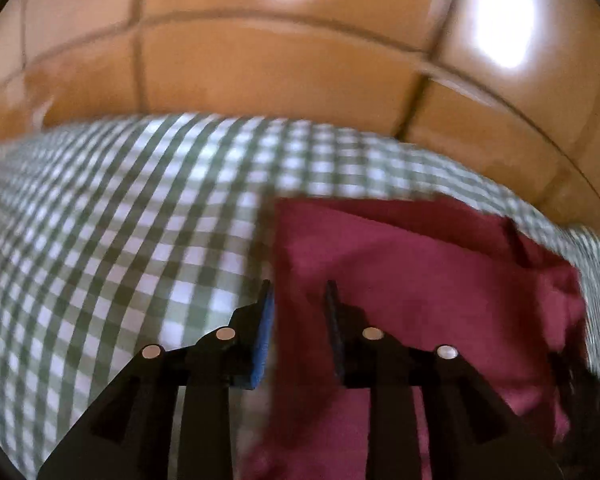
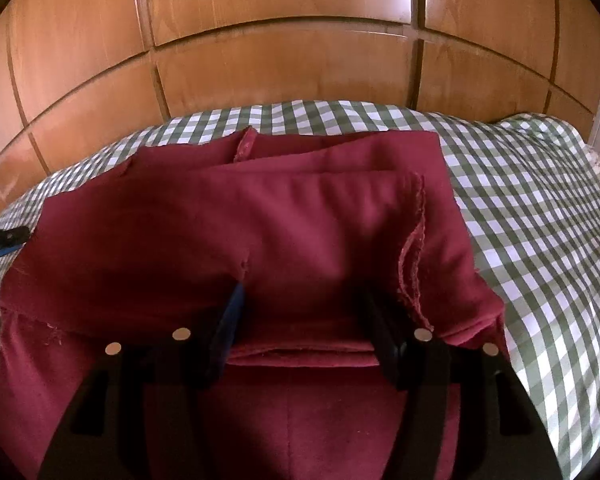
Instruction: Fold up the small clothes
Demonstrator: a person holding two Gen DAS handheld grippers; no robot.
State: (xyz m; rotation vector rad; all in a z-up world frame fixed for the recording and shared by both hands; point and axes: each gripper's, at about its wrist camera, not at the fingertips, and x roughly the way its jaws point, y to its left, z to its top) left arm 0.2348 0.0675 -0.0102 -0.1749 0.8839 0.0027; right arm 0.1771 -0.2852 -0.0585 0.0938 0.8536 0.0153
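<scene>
A maroon garment lies partly folded in several layers on a green and white checked cloth. My right gripper is low over its near part. The jaws stand wide apart, a stack of folded layers fills the gap between them, and an upper flap drapes over the fingertips. In the left wrist view, which is blurred, my left gripper hovers at the left edge of the garment. Its jaws are a little apart, and the edge runs under the gap with no pad pressing on it. The left gripper also shows at the far left of the right wrist view.
The checked cloth covers a soft surface that ends at a wall of glossy wooden panels straight ahead. Bare checked cloth spreads left of the garment in the left wrist view and right of it in the right wrist view.
</scene>
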